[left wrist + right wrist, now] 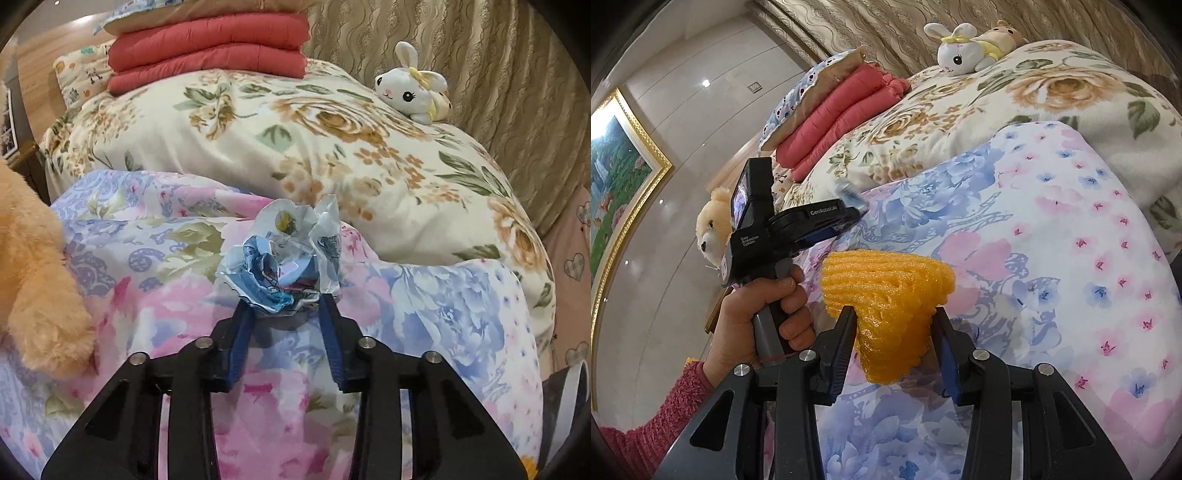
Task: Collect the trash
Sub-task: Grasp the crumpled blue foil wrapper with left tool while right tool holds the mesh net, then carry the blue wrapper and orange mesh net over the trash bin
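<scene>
A crumpled blue-and-white wrapper (pixel 284 258) lies on the pink and blue floral quilt (pixel 443 314). My left gripper (pixel 286 304) is shut on its lower edge, a blue pad touching it on each side. In the right wrist view my right gripper (pixel 895 314) is shut on an orange foam net (pixel 886 280), held just above the quilt (pixel 1071 221). A hand in a red sleeve (pixel 753 321) holds the left gripper (pixel 855 216) at the left, with a scrap of the wrapper (pixel 849 192) showing at its tip.
A cream floral blanket (pixel 295 140) is heaped behind the quilt. A white bunny plush (pixel 410 88) sits on it, and a folded red quilt (pixel 210 48) lies at the back. A tan plush bear (pixel 33 277) is at the left, with curtains (pixel 498 74) behind and a framed painting (pixel 613 177).
</scene>
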The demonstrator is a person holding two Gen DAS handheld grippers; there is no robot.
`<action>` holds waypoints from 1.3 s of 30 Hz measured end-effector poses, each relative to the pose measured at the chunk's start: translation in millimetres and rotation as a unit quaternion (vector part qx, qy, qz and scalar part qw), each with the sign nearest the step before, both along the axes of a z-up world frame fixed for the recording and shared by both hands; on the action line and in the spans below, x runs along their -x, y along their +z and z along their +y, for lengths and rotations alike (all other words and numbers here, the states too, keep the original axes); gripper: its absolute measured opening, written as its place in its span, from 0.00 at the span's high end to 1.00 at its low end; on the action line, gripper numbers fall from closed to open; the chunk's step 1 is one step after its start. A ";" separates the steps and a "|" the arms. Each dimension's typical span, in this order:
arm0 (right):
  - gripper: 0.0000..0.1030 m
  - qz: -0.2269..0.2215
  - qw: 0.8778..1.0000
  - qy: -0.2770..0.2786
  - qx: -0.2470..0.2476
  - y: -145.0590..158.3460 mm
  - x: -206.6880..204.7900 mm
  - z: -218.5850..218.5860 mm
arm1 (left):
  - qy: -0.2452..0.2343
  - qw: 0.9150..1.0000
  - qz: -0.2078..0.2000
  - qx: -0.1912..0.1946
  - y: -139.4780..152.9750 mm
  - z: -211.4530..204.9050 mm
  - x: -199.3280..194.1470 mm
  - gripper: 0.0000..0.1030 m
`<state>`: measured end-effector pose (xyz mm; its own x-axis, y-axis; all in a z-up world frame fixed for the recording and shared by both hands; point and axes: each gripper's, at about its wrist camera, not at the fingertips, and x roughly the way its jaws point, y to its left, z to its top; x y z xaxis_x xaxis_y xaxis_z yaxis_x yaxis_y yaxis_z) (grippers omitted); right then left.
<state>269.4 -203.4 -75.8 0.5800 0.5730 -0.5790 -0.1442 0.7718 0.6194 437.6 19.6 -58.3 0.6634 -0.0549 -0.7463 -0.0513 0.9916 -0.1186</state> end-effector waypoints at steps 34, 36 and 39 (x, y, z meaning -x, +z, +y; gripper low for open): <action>0.58 0.012 0.998 -0.057 0.021 11.1 105.9 -55.8 | -0.138 0.990 -0.008 0.036 25.9 -65.0 271.7 0.84; 0.56 0.020 0.998 -0.057 0.023 8.1 107.8 -56.2 | -0.135 0.990 0.002 0.039 20.0 -63.5 273.9 0.83; 0.43 0.030 0.998 -0.057 0.013 7.2 107.9 -56.8 | -0.125 0.990 0.021 0.053 12.4 -57.7 275.3 0.79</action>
<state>161.5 -260.3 -68.6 0.6046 0.4901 -0.6279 -0.0176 0.7964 0.6045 162.3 -38.1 -45.9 0.5878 -0.2940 -0.7537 0.1881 0.9558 -0.2261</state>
